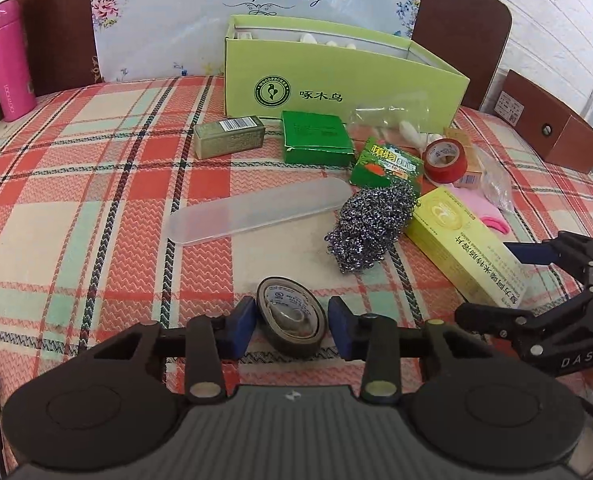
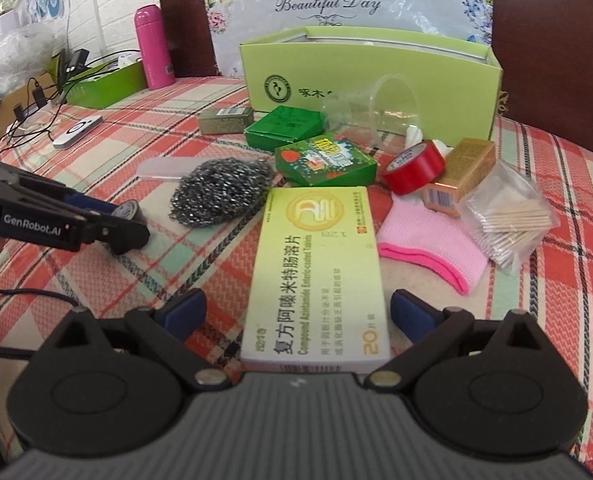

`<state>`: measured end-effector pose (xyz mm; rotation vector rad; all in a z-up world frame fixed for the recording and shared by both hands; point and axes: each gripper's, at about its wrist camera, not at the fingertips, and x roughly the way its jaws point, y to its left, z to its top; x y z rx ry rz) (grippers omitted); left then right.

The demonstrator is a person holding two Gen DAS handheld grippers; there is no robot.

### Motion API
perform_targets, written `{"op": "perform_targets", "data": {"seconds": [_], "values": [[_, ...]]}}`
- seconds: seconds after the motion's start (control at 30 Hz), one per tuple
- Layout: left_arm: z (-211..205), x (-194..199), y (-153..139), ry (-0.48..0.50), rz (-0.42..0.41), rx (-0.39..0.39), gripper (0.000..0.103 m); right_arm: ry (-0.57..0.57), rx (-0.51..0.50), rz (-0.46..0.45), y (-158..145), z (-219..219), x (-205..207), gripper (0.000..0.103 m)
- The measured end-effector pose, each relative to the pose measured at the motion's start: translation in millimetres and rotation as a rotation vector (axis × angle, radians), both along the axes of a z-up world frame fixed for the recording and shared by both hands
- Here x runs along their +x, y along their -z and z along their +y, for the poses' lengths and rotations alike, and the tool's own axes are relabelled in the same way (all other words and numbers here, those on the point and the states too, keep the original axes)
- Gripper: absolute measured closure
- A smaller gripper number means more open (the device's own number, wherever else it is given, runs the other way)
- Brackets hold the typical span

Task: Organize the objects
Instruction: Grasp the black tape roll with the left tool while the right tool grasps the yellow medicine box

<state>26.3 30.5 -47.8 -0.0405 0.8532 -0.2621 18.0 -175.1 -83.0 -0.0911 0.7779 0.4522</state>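
Observation:
A black tape roll [image 1: 290, 320] stands tilted on the plaid cloth between the blue pads [image 1: 242, 324] of my left gripper [image 1: 292, 322], which is shut on it. From the right wrist view that left gripper [image 2: 108, 220] comes in low at the left with the roll [image 2: 127, 209] at its tips. My right gripper [image 2: 298, 314] is open around the near end of a yellow-green medicine box [image 2: 316, 272]; its pads stand clear of the box sides. The open green storage box [image 1: 336, 68] stands at the back.
A steel scourer [image 1: 370, 224], a clear plastic case [image 1: 256, 210], a red tape roll [image 2: 414, 166], small green boxes [image 2: 324, 158], a pink cloth [image 2: 428, 248] and a bag of sticks [image 2: 508, 220] crowd the middle and right. A pink bottle [image 1: 10, 60] stands far left.

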Motion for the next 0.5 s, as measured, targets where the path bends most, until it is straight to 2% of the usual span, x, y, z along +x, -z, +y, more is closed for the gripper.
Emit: {"op": "perform_targets", "data": {"seconds": [0.5], "values": [[-1.7,-1.3,2.3,0.011,-0.008,0.025,0.066,0.06,0.012,-0.01,-1.6,-4.9,5.8,0.023]]}}
